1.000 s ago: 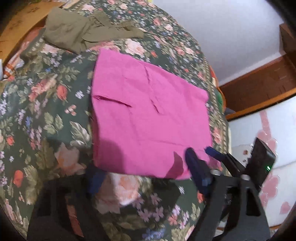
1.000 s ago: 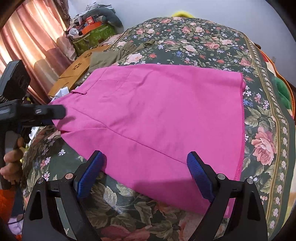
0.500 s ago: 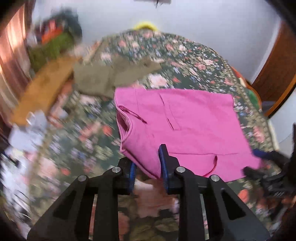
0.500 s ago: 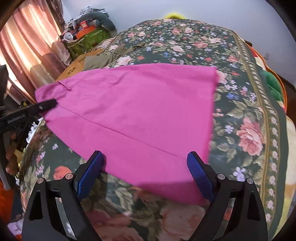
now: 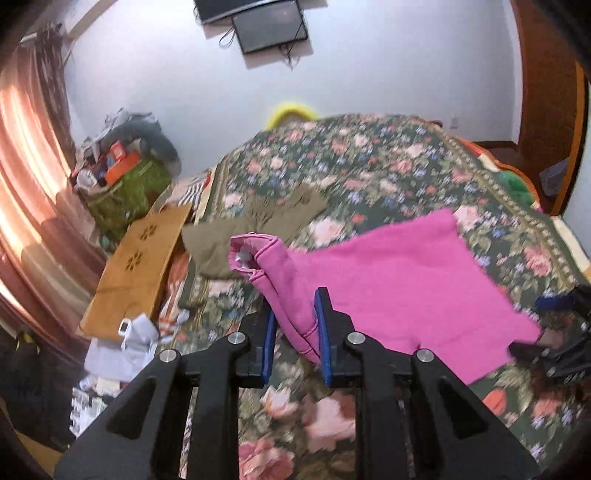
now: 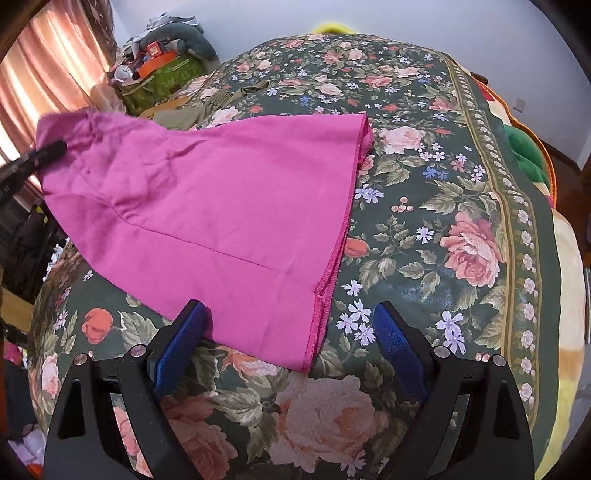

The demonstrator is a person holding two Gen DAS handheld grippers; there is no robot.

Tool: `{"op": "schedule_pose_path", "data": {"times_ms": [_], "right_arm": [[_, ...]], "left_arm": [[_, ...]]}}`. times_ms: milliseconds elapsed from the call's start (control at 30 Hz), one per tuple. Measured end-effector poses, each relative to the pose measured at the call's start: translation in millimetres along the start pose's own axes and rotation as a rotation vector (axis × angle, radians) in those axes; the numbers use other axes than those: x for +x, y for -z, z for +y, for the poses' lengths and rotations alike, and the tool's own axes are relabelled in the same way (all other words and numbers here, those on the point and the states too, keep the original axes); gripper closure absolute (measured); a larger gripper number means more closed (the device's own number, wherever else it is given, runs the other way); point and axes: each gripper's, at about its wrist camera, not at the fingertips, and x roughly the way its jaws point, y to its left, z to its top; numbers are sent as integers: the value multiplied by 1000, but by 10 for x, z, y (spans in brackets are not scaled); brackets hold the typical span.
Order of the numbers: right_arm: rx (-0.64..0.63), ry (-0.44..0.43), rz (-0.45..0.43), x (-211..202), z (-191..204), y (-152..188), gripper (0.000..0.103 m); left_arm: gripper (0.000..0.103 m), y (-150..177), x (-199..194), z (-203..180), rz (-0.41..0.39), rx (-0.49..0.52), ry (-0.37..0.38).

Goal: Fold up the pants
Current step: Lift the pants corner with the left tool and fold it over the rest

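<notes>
Magenta pants (image 6: 207,206), dark green rose-patterned bedspread (image 6: 443,206), olive garment (image 5: 266,218), blue-padded tongs (image 6: 291,343).

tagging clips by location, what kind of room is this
Most likely a lived-in bedroom. The pink pants lie on a bed under a floral bedspread, a screen is mounted on the wall, and curtains hang beside a heap of clutter.

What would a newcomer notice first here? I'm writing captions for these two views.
The bright pink pants spread over the flowered bedspread stand out. The left gripper pinches their bunched end and lifts it, while the right gripper hangs open at the hem corner.
</notes>
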Motion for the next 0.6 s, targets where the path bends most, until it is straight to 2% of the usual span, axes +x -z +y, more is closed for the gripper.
{"op": "schedule_pose_path", "data": {"times_ms": [367,600], "right_arm": [[-1,-16,1,18,-22,-5,13],[-28,-8,-5,22,4,-16,13]], "left_arm": [[85,-498,-153,-474,-58,54,171],[86,-640,-92,-777,-22,71,298]]}}
